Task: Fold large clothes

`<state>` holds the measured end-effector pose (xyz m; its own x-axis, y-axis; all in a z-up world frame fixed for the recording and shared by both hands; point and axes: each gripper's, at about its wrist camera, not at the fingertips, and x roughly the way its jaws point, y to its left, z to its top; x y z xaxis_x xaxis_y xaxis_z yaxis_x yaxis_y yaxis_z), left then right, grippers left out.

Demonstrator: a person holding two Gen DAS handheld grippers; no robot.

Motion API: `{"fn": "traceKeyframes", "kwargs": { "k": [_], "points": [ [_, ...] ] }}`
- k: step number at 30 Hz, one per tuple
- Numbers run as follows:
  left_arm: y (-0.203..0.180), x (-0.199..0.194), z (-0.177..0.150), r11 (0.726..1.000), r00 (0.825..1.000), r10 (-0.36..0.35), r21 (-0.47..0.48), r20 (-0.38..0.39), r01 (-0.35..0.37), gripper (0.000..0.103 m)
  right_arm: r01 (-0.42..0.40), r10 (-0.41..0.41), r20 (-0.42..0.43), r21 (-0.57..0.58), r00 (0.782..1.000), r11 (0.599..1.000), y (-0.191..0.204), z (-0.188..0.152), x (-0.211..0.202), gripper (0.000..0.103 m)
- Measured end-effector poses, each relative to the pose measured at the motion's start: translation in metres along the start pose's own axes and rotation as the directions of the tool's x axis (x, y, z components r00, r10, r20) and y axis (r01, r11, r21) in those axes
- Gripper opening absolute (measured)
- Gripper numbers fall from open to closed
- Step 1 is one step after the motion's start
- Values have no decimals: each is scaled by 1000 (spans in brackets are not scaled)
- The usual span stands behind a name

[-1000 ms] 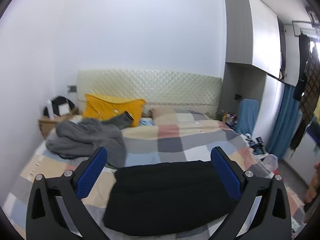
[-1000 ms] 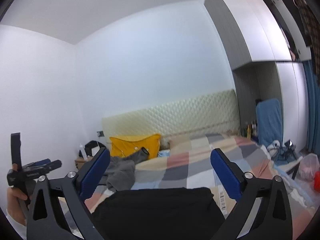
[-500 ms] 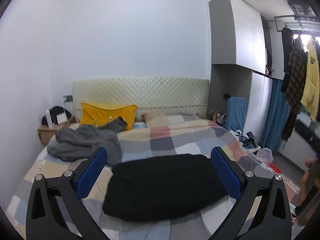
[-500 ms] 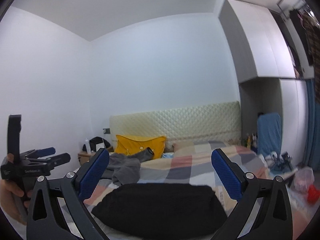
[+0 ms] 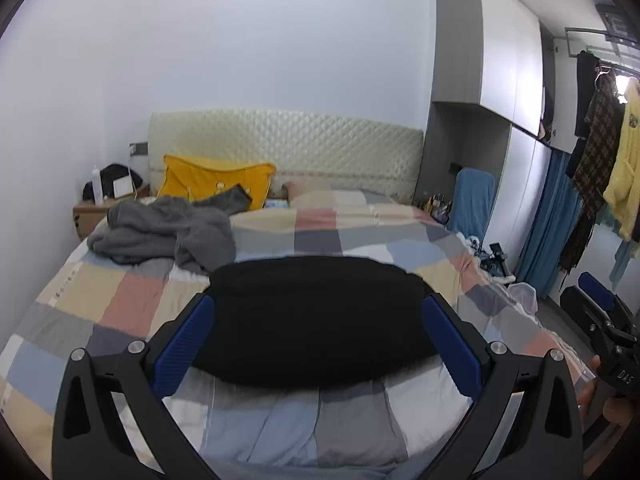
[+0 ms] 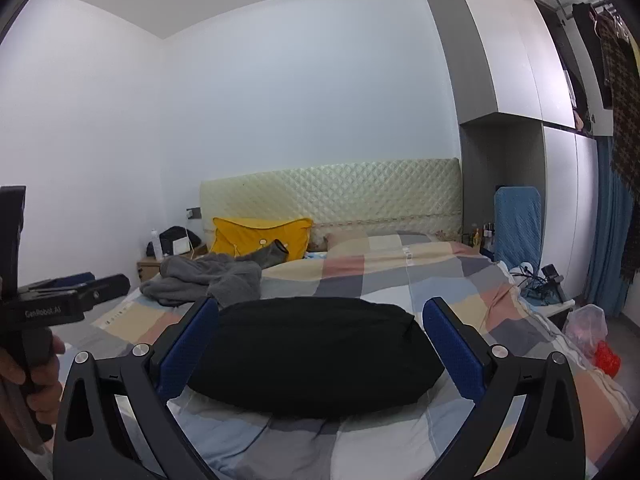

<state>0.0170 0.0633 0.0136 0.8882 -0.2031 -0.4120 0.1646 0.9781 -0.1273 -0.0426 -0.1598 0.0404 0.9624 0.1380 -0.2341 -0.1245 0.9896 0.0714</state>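
A folded black garment [image 5: 316, 320] lies flat on the bed [image 5: 120, 304], near its foot end, on the checked cover. Both claws hang above the bed, clear of the garment. The left claw [image 5: 318, 332] is spread wide with nothing between its blue pads [image 5: 184, 344]. The right claw [image 6: 320, 336] is just as wide and empty; in its view the left claw appears at the left edge, gripped by a hand [image 6: 28, 372]. A crumpled grey garment [image 5: 168, 236] sits further up the bed on the left side, apart from the black one, in front of a yellow pillow [image 5: 216, 184] by the headboard [image 5: 288, 148].
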Motion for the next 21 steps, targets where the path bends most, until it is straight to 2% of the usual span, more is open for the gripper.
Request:
{"fn": "traceKeyframes", "kwargs": {
  "k": [3, 6, 11, 15, 21],
  "points": [
    [-1, 3, -13, 1000, 999, 14, -10, -31, -14, 103, -15, 16, -27, 28, 1000, 999, -1, -10, 1, 103],
    [-2, 5, -25, 995, 994, 94, -5, -47, -95, 103, -15, 17, -52, 46, 998, 999, -1, -18, 5, 103],
    [5, 15, -40, 997, 994, 47, -61, -95, -53, 103, 0, 5, -105, 43, 994, 999, -2, -32, 16, 103],
    [4, 26, -46, 993, 989, 98, -49, -115, -104, 103, 16, -9, -125, 58, 992, 998, -9, -40, 21, 103],
    [2, 34, -52, 993, 985, 106, -39, -137, -112, 103, 34, -26, -168, 50, 986, 998, -13, -51, 34, 103]
  ]
}}
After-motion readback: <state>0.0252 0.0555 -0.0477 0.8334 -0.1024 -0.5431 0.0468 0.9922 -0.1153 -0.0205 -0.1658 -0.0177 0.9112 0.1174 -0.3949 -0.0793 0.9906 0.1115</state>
